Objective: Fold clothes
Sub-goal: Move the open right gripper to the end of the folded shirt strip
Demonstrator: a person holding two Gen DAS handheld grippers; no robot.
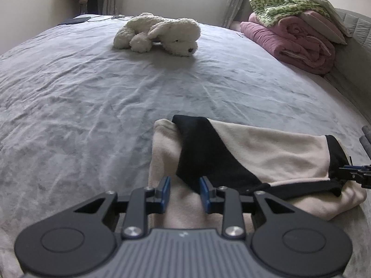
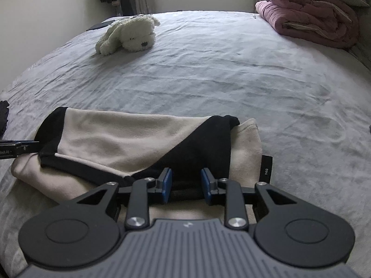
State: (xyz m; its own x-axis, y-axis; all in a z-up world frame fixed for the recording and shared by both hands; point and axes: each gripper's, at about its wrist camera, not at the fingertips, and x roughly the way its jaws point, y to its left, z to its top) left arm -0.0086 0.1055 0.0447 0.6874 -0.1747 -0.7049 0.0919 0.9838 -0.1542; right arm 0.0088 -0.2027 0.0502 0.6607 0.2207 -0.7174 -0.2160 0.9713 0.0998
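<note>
A cream and black fleece garment (image 1: 259, 153) lies partly folded on the grey bed, with a sleeve laid across its body. It also shows in the right wrist view (image 2: 111, 136). My left gripper (image 1: 185, 186) is open, its blue pads just above the garment's near left edge. My right gripper (image 2: 186, 180) is open over the garment's near right edge, by the black panel. Each gripper's tip shows at the other view's edge: the right gripper (image 1: 354, 171) and the left gripper (image 2: 20, 149), both by the black cuff.
A white plush dog (image 1: 160, 34) lies on the grey bedsheet (image 1: 92, 88) at the far middle. Folded pink and green quilts (image 1: 299, 32) are stacked at the far right by the headboard. A dark tablet (image 1: 74, 20) lies at the far left corner.
</note>
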